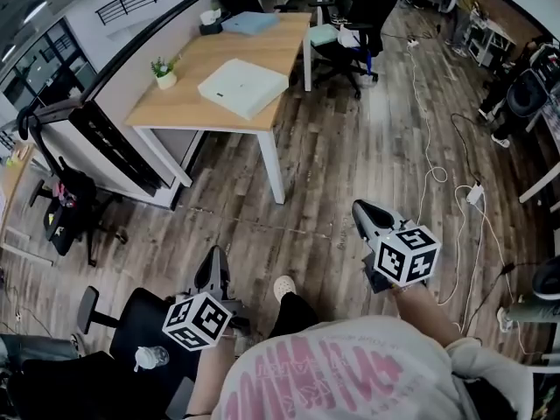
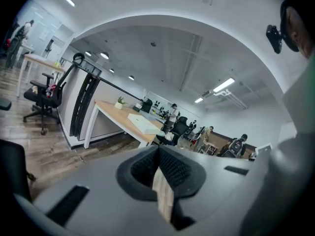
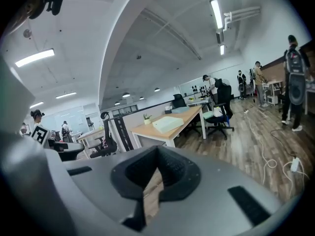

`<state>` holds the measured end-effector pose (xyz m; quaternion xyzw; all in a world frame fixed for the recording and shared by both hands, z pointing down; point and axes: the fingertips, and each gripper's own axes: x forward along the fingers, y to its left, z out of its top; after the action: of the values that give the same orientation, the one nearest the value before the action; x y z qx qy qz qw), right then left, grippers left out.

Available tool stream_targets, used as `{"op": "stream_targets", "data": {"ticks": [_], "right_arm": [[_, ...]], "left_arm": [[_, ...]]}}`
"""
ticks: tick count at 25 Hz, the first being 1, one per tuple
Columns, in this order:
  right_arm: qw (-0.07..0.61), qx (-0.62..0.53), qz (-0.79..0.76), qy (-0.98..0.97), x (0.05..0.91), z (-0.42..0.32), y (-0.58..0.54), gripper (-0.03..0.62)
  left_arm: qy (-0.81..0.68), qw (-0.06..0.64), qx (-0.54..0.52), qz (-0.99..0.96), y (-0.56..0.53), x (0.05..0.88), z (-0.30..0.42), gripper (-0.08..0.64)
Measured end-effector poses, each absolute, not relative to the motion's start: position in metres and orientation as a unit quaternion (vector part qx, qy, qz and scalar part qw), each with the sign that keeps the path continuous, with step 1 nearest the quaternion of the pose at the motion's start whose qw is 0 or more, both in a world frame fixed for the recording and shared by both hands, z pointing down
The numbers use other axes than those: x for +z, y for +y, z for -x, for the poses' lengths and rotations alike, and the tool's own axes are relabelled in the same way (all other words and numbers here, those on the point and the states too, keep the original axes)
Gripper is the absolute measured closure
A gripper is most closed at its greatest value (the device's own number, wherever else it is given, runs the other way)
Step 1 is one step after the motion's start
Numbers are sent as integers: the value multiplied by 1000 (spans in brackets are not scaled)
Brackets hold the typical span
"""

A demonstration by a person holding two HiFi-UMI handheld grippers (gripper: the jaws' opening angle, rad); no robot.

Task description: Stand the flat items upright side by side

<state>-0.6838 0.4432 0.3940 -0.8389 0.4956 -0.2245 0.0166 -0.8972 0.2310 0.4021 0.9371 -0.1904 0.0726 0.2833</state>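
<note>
A flat white box (image 1: 242, 87) lies on the wooden table (image 1: 201, 59) across the room, and a flat light-blue item (image 1: 250, 22) lies at the table's far end. Both gripper views also catch the white box (image 2: 141, 122) (image 3: 168, 124), small and far off. My left gripper (image 1: 214, 255) is low at my left side, over the wood floor, well short of the table. It is shut, with nothing between its pads (image 2: 158, 149). My right gripper (image 1: 360, 207) is at my right side, also shut and empty (image 3: 157, 149).
A small potted plant (image 1: 164, 71) and a black holder (image 1: 210, 23) stand on the table. Office chairs (image 1: 350, 33) (image 1: 74, 208) flank it. White cables (image 1: 429, 178) trail across the floor on the right. A black seat with a bottle (image 1: 150, 355) is by my left leg.
</note>
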Motion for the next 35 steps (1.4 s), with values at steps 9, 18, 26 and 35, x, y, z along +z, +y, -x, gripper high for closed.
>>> {"op": "stream_targets", "data": {"ticks": [9,18,26,35], "right_arm": [[19,-238,838,491,393,609,340,594],[45,-185,849,493,354,542,255,594],[38,-222,859,460,391,497,234,594],[110,-327,827,444,459,411,220,594]], "left_arm": [[-165,300,83,-936,131,400,804,560],[-165,279,59,-944,40,372,749,560],[-143,278,80,-946,16,389,692,560],[-187,311,116,-925,1,435,636,560]]}}
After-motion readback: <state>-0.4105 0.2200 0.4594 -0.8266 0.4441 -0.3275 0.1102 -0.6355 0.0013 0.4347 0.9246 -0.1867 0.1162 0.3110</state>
